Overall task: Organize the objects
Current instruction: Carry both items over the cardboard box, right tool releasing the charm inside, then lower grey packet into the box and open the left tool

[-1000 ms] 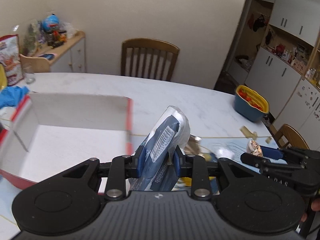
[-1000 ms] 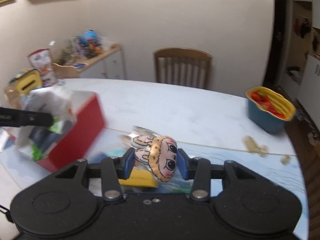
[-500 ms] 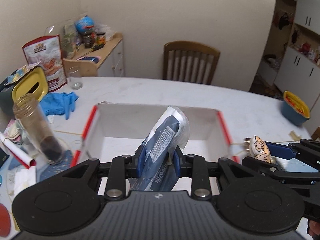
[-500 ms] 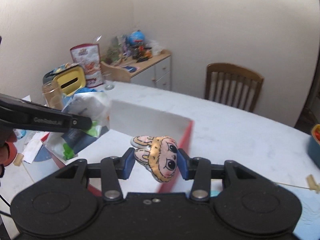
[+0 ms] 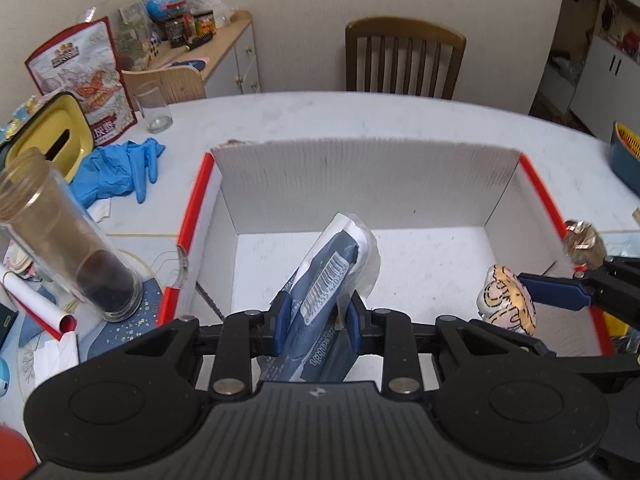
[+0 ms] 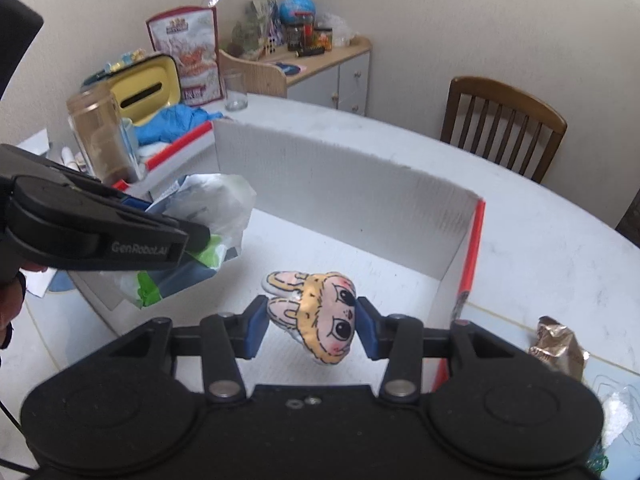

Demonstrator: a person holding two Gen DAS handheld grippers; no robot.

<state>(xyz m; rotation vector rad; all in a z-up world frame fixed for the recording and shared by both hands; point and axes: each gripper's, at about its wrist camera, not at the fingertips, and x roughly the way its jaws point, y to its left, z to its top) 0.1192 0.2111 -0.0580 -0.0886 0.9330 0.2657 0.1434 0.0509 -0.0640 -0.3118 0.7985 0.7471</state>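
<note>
My left gripper (image 5: 316, 316) is shut on a dark blue packet in clear plastic wrap (image 5: 326, 280) and holds it over the near left part of a white cardboard box with red rims (image 5: 360, 176). My right gripper (image 6: 312, 326) is shut on a small plush bunny-eared face toy (image 6: 320, 316) and holds it over the near right part of the same box (image 6: 344, 188). The toy also shows in the left wrist view (image 5: 506, 304), and the packet in the right wrist view (image 6: 208, 220). The box floor below both is bare.
Left of the box stand a tall glass jar (image 5: 68, 248), blue gloves (image 5: 120, 168), a yellow-lidded tin (image 5: 52, 140), a drinking glass (image 5: 154, 108) and a snack bag (image 5: 84, 76). A crumpled foil wrapper (image 6: 556, 344) lies right of the box. A chair (image 5: 404, 60) stands behind the table.
Both grippers have moved left with their loads, from beside the box to over its inside. The box now fills the middle of both views.
</note>
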